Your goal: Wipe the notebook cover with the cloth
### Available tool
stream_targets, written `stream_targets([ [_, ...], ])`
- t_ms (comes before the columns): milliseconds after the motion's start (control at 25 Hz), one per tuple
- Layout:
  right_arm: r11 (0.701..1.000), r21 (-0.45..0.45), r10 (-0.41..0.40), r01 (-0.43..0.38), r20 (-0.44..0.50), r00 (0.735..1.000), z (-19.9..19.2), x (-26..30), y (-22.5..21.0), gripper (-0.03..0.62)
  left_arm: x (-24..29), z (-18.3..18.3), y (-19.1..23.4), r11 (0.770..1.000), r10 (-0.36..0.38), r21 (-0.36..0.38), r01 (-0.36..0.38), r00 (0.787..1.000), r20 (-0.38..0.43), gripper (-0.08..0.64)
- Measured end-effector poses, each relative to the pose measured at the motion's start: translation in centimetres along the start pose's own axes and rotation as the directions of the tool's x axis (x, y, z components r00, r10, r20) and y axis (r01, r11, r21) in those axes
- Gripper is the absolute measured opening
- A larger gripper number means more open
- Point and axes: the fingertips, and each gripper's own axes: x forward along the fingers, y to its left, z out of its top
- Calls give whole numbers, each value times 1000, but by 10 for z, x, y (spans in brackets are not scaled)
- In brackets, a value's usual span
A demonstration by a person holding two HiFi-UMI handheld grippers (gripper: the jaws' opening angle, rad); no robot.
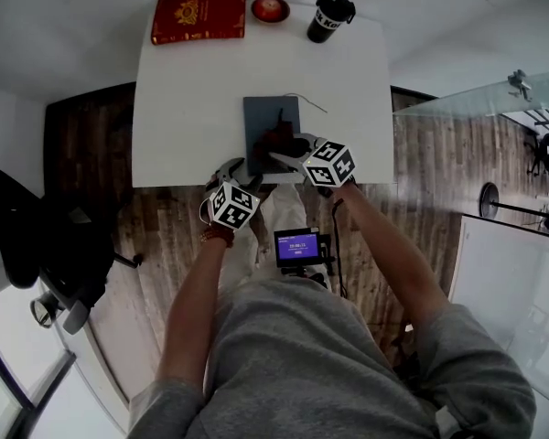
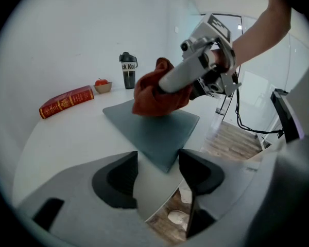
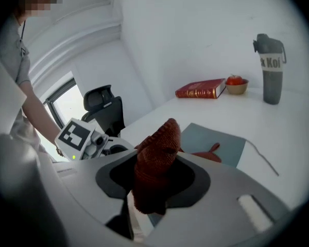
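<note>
1. Wiping step: right tongs clamp the red cloth onto the grey notebook at the tabletop's near edge.
2. Left tongs gape, empty, by its corner.
3. Next, probably: sweep across the cover.

White rectangular table, four things and a cord on it.

The white table carries a flat grey-blue notebook near its front edge, under the right gripper and just ahead of the left gripper, its near corner pointing at that gripper. Well beyond both grippers, along the far edge, lie a red hardback book with gold print, ahead-left of the left gripper; a small tan bowl holding something red, between the two; and a black lidded tumbler with white lettering, ahead of the right gripper. A thin pale cord lies just beyond the right gripper, by the notebook's far corner.
</note>
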Motion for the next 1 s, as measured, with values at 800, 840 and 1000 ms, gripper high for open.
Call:
stream_targets([
  [800, 927, 9, -375, 375, -23, 927, 42, -4, -176, 160, -1, 0, 0, 1000, -2, -4, 2, 1000, -1, 258],
  [840, 924, 24, -382, 382, -16, 924, 40, -3, -175, 158, 0, 0, 0, 1000, -1, -4, 1, 1000, -1, 258],
  [1000, 918, 10, -396, 396, -21, 918, 35, -4, -168, 158, -1, -1, 1, 1000, -3, -9, 3, 1000, -4, 258],
])
